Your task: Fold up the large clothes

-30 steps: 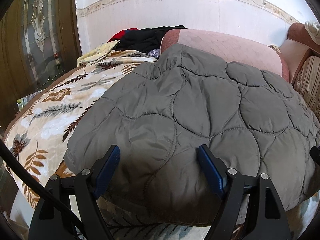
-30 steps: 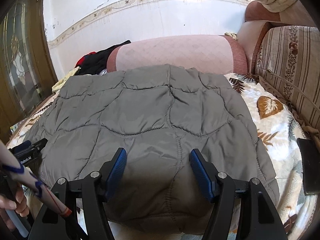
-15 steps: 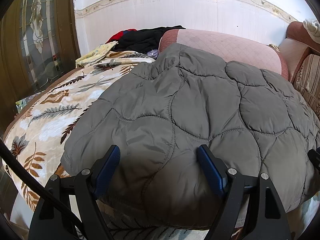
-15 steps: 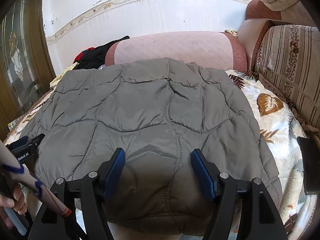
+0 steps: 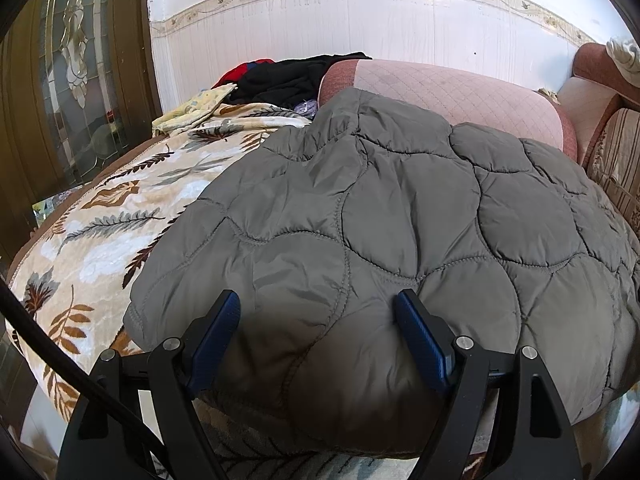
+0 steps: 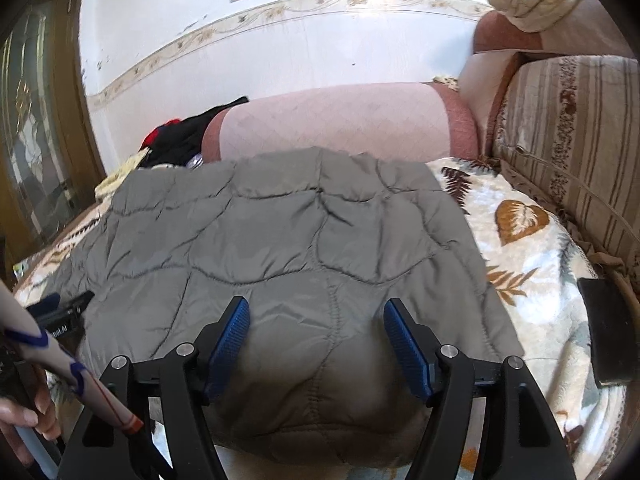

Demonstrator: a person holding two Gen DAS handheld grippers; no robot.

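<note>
Our left gripper (image 5: 318, 338) and right gripper (image 6: 316, 342) hover with fingers spread over the jacket's (image 6: 280, 248) near hem at 6 o'clock. It lies flat on the bed (image 6: 532, 248). We should pinch both corners evenly, then carry them toward 12.

Black left gripper (image 5: 318, 338), blue ribbed pads; black cable (image 5: 60, 364); silver screws

Leaf-print blanket (image 5: 116, 220) covers bed; grey quilted jacket (image 5: 400, 220) flat on it.
</note>
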